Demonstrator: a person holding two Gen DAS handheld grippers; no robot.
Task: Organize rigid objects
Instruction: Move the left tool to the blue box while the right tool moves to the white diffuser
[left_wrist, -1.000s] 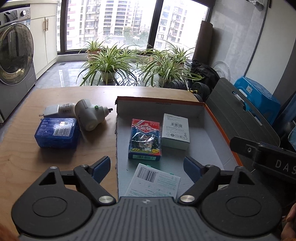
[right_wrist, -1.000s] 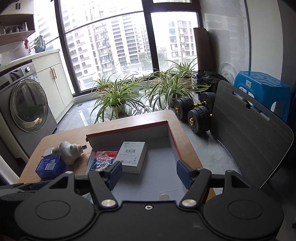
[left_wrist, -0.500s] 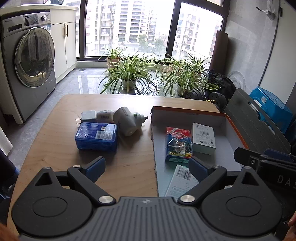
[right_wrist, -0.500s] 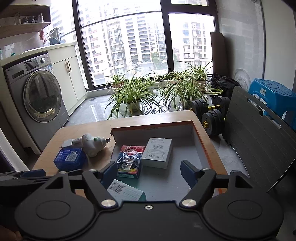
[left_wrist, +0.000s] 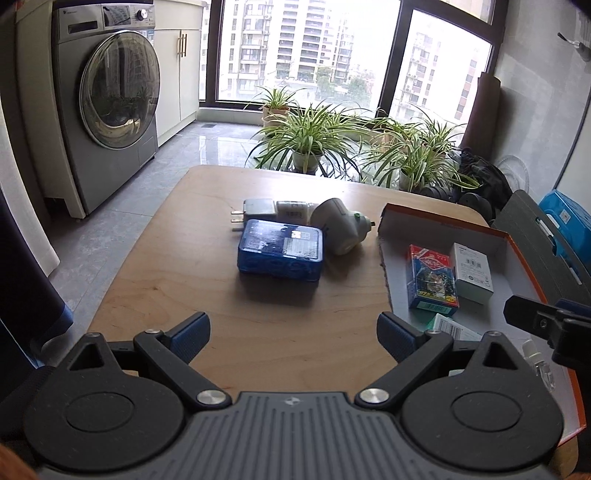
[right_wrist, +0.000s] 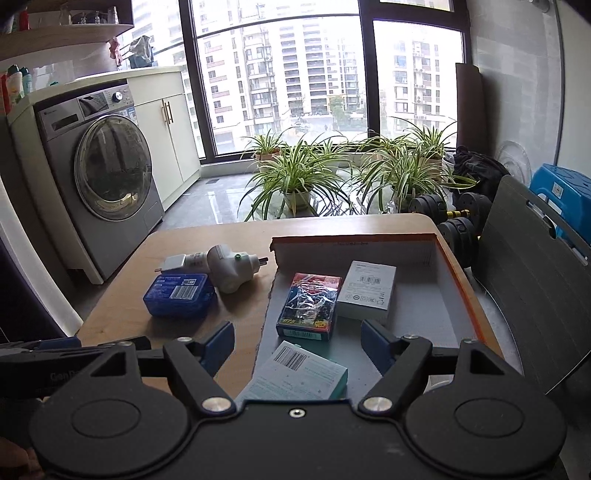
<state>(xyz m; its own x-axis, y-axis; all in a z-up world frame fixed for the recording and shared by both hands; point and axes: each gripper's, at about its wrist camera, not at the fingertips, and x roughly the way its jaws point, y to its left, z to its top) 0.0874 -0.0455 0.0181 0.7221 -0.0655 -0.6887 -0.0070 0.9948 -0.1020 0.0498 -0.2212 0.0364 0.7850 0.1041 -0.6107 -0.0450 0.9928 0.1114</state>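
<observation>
Both my claws are spread wide and holding nothing. My left gripper hangs over bare table, the right gripper over the near end of the tray. Closest in the tray is a teal box, then the card pack beside a white box. Out on the table: blue case, white plug touching it, and an adapter just behind.
</observation>
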